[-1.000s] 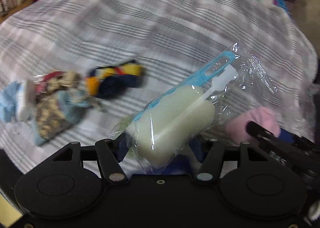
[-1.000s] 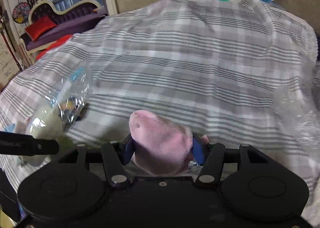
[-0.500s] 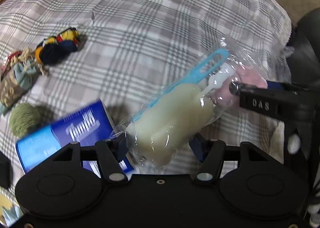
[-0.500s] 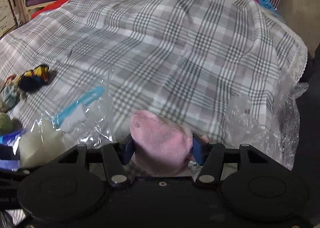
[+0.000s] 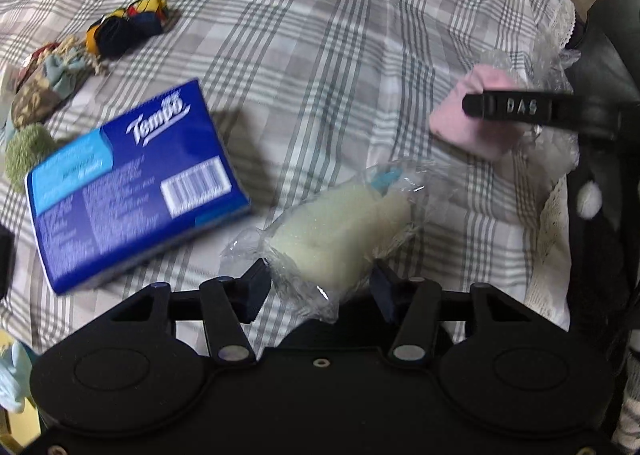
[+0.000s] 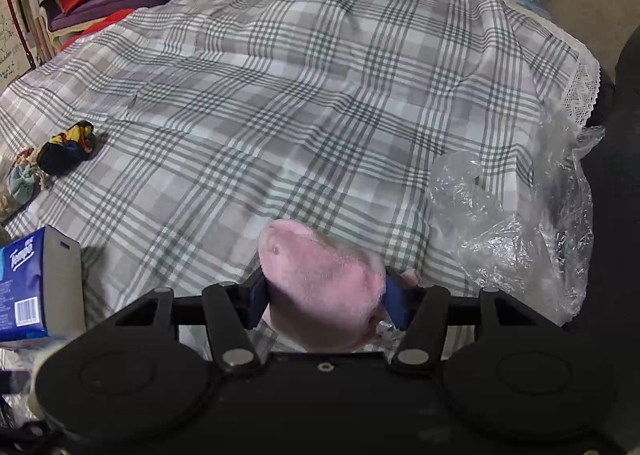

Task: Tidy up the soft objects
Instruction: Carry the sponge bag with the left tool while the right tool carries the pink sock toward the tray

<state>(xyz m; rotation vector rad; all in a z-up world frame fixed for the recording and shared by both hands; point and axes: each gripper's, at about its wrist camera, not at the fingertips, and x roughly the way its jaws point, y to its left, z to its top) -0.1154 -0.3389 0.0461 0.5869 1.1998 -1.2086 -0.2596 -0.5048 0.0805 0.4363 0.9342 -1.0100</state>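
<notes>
The left gripper point(image 5: 316, 285), its jaws just closing further, is squeezing a bagged sponge point(image 5: 332, 235), while the right gripper point(image 6: 326, 297) is clamping a pink cloth point(image 6: 320, 283).

"Tempo" on blue tissue pack point(image 5: 132, 183), "DAS" on right claw finger point(image 5: 520, 107)

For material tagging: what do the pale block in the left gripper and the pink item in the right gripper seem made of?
Pale block: looks like porous sponge foam, matte and grainy, inside a glossy crinkled clear plastic wrapper. Pink item: seemingly plush or fleece, fuzzy matte nap, bulging between the fingers.
</notes>
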